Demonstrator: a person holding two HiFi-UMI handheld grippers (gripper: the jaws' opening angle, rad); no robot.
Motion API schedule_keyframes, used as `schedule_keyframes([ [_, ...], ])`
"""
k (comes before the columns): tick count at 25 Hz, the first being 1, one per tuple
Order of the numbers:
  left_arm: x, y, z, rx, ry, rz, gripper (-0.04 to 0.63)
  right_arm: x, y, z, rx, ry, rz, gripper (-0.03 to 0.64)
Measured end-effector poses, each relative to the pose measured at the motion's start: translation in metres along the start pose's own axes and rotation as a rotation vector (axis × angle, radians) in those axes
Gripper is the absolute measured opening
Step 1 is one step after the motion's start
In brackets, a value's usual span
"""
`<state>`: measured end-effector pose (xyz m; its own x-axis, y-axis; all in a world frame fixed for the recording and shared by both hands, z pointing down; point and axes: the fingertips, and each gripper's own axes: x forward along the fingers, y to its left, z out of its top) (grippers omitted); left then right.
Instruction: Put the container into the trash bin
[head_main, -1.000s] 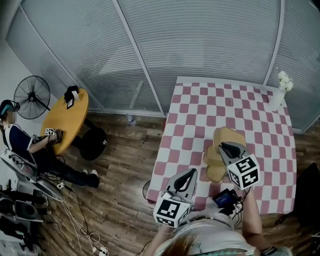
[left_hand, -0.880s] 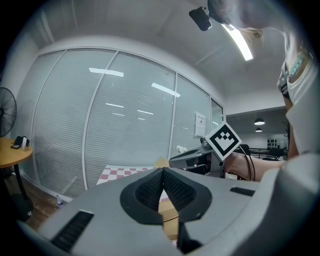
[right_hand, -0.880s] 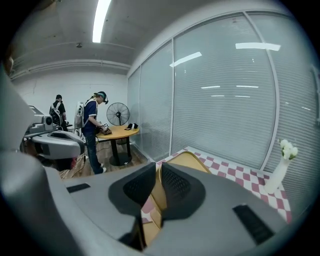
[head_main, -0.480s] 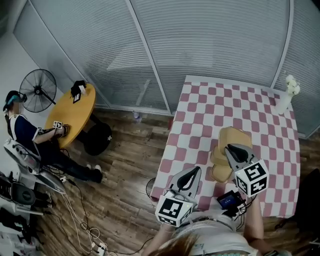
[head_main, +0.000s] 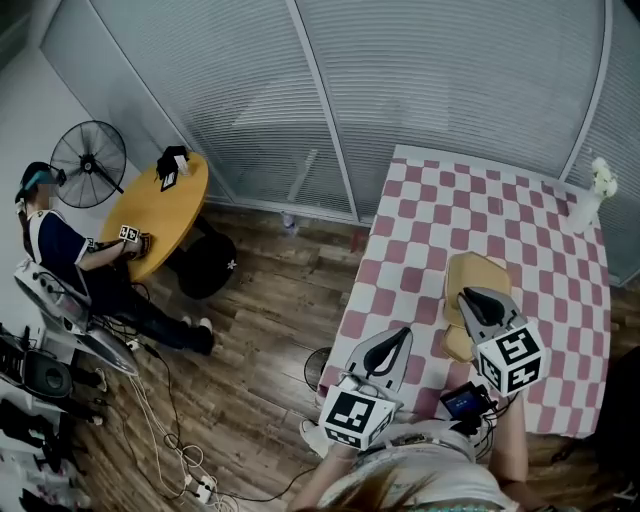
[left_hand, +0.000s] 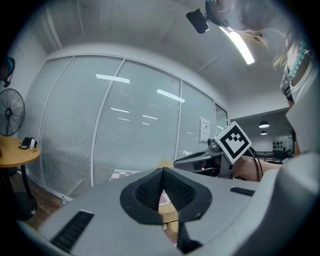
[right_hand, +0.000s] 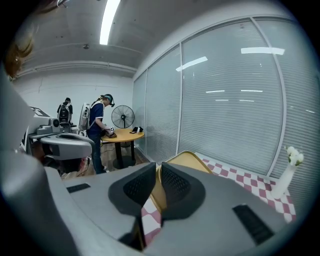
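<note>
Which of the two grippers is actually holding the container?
The right gripper: its jaws pinch the edge of the tan container. The left gripper has its jaws together on nothing.

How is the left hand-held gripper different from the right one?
The right hand-held gripper pinches the tan container; the left hand-held gripper pinches nothing, jaws shut. The right reaches farther over the checkered table; the left hangs by its edge. Both carry a marker cube.

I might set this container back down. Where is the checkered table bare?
The checkered table is bare across its far half, from the container to the window blinds, except the vase at the far right corner. The left gripper and right gripper crowd the near edge.
</note>
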<state>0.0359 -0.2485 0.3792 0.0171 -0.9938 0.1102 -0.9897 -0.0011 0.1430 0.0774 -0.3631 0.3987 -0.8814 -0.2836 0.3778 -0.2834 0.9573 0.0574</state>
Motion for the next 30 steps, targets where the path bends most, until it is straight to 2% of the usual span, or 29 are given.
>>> schedule_keyframes([
  [6,-0.039,0.038,0.011,0.007,-0.031,0.004,0.006,0.016,0.048,0.019,-0.014,-0.018,0.004,0.031],
  [12,-0.094,0.088,0.017,0.008,-0.043,0.045,0.006,0.047,0.115,0.045,-0.046,-0.049,0.040,0.028],
  [23,-0.213,0.185,0.009,-0.008,-0.053,0.165,0.006,0.115,0.258,0.075,-0.088,-0.066,0.166,0.026],
  [30,-0.262,0.215,0.002,-0.040,-0.062,0.220,0.006,0.138,0.330,0.082,-0.111,-0.060,0.258,0.026],
])
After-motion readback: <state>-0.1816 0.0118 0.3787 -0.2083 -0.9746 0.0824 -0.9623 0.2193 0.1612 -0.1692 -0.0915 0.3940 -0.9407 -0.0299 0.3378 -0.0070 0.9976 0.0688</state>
